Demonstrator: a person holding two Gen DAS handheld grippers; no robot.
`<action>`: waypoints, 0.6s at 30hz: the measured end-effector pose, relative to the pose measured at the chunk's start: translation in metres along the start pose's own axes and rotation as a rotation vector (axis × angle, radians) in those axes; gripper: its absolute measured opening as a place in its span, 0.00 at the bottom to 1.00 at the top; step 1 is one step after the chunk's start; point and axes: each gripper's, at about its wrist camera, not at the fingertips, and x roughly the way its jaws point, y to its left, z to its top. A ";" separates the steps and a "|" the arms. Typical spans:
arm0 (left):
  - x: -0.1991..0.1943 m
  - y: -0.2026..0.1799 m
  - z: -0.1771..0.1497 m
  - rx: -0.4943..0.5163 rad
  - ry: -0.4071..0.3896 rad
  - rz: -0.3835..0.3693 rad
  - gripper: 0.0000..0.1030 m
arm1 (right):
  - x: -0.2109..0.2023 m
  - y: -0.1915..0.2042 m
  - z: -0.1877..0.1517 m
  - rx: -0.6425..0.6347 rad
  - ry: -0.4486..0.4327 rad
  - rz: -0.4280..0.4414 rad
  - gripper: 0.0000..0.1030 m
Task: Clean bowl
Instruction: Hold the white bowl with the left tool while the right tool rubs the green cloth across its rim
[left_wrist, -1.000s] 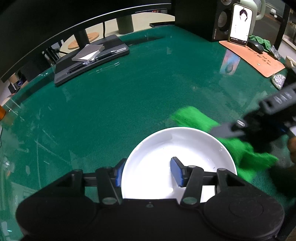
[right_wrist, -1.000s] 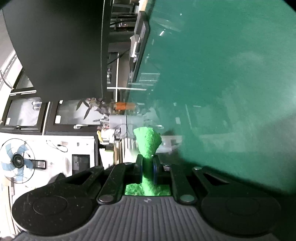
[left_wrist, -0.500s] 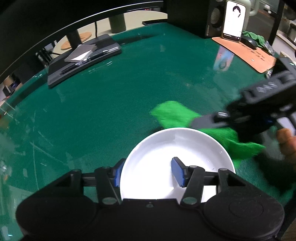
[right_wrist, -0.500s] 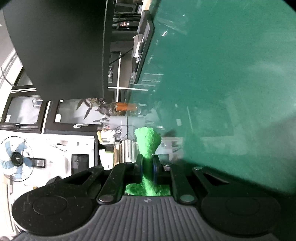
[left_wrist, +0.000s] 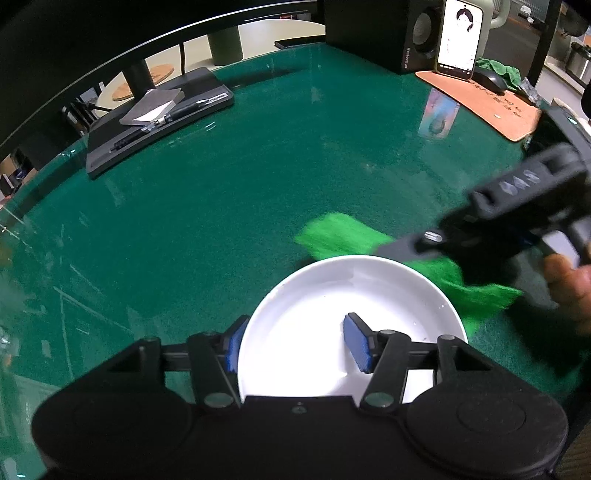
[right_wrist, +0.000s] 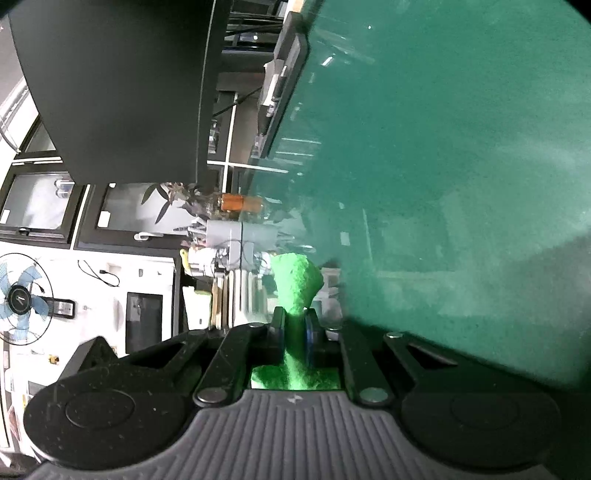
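A: The right claw (right_wrist: 294, 326) is swinging the green cloth (left_wrist: 343, 236) farther across the bowl (left_wrist: 351, 295) rim, still pinching it.

B: The left claw (left_wrist: 295, 345) is straddling the rim, not pressing; the bowl's sitting on the counter (left_wrist: 221, 192).

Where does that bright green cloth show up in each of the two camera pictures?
Left wrist view: the green cloth lies right of centre, just beyond the white bowl's far rim, under the right gripper.
Right wrist view: the cloth is low in the middle, pinched in the gripper.
Shared landmark: the green table.
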 end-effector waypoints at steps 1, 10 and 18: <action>0.000 0.001 0.000 0.000 -0.001 -0.003 0.52 | -0.006 -0.002 -0.004 0.003 0.010 -0.001 0.11; 0.001 0.000 0.001 0.007 0.006 -0.006 0.53 | 0.015 0.004 0.010 -0.015 -0.008 -0.002 0.10; 0.001 -0.003 0.001 0.044 0.001 -0.029 0.54 | -0.013 -0.003 -0.008 -0.023 0.038 0.005 0.10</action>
